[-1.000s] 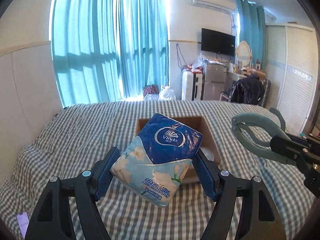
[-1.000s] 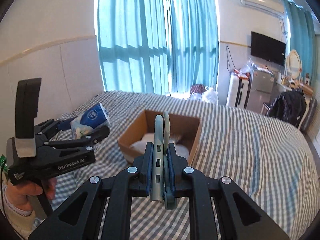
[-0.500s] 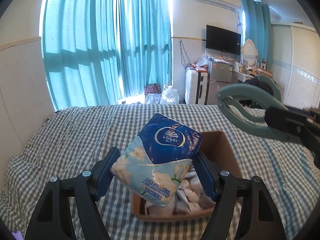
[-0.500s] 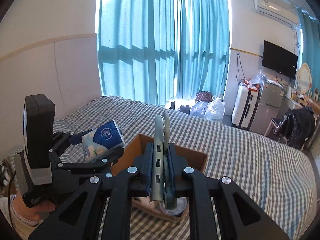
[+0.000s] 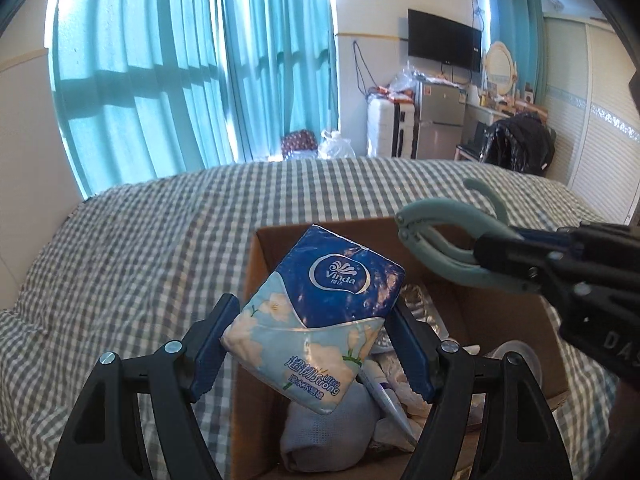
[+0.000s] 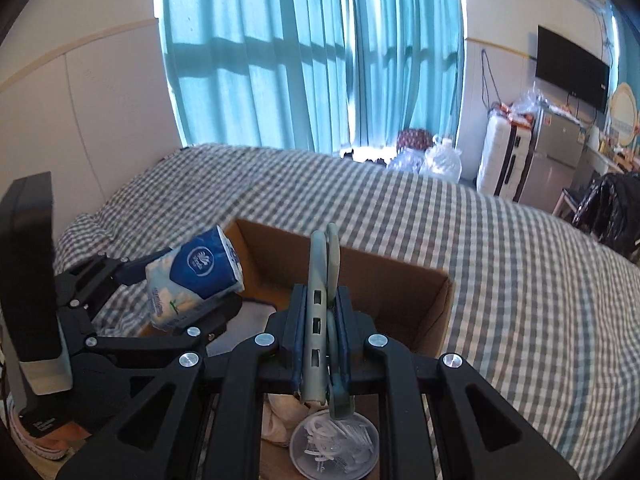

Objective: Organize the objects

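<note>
My left gripper (image 5: 312,344) is shut on a blue and white Vinda tissue pack (image 5: 320,320) and holds it above the left part of an open cardboard box (image 5: 256,264) on the bed. My right gripper (image 6: 322,332) is shut on a pale green plastic clip (image 6: 324,280), also over the box (image 6: 400,276). In the left wrist view the clip (image 5: 436,240) and right gripper (image 5: 532,268) reach in from the right. In the right wrist view the tissue pack (image 6: 196,276) and left gripper (image 6: 172,308) are at the left.
The box holds a grey cloth (image 5: 320,440), crumpled wrappers, a tube and a round clear lid (image 6: 332,444). A grey checked bedsheet (image 5: 140,240) surrounds it. Teal curtains (image 5: 180,60), a fridge (image 5: 440,120) and a wardrobe (image 5: 600,120) stand beyond the bed.
Both grippers have moved forward and down over the box with their loads. The box is now close under them, and its contents show.
</note>
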`<state>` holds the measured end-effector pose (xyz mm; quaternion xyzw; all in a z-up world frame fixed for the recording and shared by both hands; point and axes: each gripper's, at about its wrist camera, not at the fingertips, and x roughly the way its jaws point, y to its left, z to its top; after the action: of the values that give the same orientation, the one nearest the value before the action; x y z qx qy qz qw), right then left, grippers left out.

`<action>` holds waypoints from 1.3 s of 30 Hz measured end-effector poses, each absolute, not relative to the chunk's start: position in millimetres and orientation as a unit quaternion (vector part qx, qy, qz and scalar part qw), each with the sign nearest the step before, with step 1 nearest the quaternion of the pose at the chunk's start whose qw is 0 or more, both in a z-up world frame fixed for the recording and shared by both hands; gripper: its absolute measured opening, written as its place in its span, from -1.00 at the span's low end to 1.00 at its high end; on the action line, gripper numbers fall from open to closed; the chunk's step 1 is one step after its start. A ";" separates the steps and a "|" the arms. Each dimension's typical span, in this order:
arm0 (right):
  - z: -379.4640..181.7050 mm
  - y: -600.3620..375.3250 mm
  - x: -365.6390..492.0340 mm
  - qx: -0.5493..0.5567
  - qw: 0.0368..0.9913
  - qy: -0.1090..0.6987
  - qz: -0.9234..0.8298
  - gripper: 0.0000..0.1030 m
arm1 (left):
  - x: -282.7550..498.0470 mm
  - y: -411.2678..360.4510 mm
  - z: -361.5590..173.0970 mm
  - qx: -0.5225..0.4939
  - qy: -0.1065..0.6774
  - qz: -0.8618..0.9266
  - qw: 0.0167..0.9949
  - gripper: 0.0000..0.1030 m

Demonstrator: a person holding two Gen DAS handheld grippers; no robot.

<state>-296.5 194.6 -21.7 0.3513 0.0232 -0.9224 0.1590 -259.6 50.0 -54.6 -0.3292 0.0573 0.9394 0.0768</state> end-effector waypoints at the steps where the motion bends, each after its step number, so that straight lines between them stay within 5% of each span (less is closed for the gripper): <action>1: -26.5 197.7 -298.1 0.357 0.158 0.019 -0.920 -0.74 | -260.8 52.6 -58.2 -0.333 0.059 0.938 0.078 0.47; 8: -32.7 212.6 -301.2 0.370 0.148 -0.007 -0.917 -0.74 | -260.0 61.5 -67.5 -0.351 0.070 0.930 0.083 0.53; 13: -13.1 222.3 -288.7 0.347 0.137 -0.029 -0.927 -0.74 | -256.2 55.8 -55.7 -0.347 0.049 0.934 0.069 0.77; 20: 37.4 231.9 -243.1 0.307 0.116 -0.032 -0.944 -0.14 | -224.4 51.0 -8.8 -0.301 0.047 0.951 0.051 1.00; 24: 73.5 233.8 -204.7 0.272 0.101 -0.015 -0.957 0.35 | -193.6 50.5 22.1 -0.275 0.032 0.960 0.043 1.00; 30: 120.0 244.5 -140.1 0.217 0.075 -0.009 -0.973 0.78 | -150.3 51.4 56.9 -0.244 0.045 0.968 0.036 1.00; 39: 140.6 257.9 -80.9 0.181 0.051 -0.022 -0.982 1.00 | -99.8 35.1 96.0 -0.205 0.010 0.979 0.025 1.00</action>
<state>-80.9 257.9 140.6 0.1808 -0.0224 -0.9819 0.0513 -99.8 35.1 96.0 -0.2045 0.0098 0.9785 0.0246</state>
